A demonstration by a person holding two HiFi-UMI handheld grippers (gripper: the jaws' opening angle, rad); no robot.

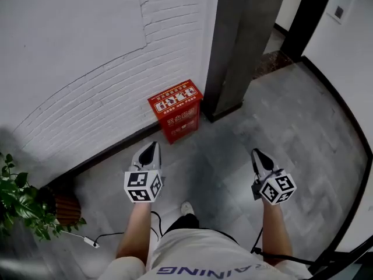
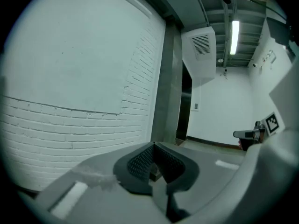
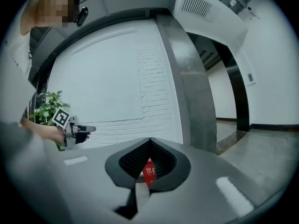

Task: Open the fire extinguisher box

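Grey floor tiles [image 1: 233,156] are running up to a white brick wall [image 1: 87,69] in the head view, and the fire extinguisher box [image 1: 175,116] is standing on the floor against that wall, just beside a dark pillar [image 1: 236,45], with its lid lying down flat. You are holding the left gripper [image 1: 152,147] and the right gripper [image 1: 257,154] out in front of you, both well apart from the box and touching nothing, so you are making the approach and the opening itself is not yet begun. A potted plant [image 1: 17,200] is sitting off to your left, clear of the path. In the left gripper view, the left gripper [image 2: 153,147] is showing its fingers [image 2: 139,162] clenched together with nothing between them, and it is pointing at the wall and pillar instead of down at the box. In the right gripper view, the right gripper [image 3: 150,141] is likewise keeping its fingers [image 3: 134,160] pressed together and empty, with the red box [image 3: 148,171] peeking through the gap beneath them, far off. As I judge it, the next move is calling for you to crouch, bring one gripper down to the lid's front edge and part its fingers; where any latch is sitting I cannot tell.
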